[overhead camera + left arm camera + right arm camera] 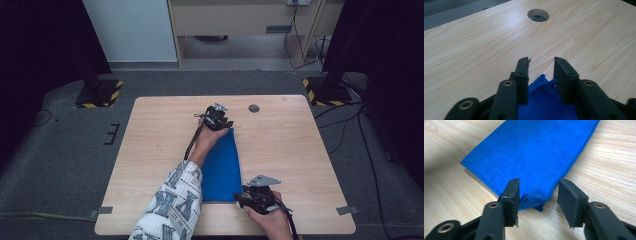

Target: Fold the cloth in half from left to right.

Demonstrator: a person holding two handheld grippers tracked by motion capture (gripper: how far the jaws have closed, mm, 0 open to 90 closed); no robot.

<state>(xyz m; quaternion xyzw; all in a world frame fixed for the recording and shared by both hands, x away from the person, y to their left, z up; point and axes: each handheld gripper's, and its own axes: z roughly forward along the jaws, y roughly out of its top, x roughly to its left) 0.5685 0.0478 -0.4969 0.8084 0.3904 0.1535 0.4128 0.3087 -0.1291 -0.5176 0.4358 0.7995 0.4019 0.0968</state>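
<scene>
The blue cloth (pixel 220 167) lies folded flat on the wooden counter (pixel 150 150); the left tool (pixel 218 120) sits at the cloth's far corner, jaws spread, pinching nothing; the right tool (pixel 248 196) sits at the cloth's near corner, jaws spread too, the corner loose between them; a round hole (pixel 254 108) lies beyond the cloth.

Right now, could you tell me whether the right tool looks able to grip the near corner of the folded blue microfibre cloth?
Probably yes: the right tool stands open astride that corner of the blue cloth, unobstructed.
</scene>
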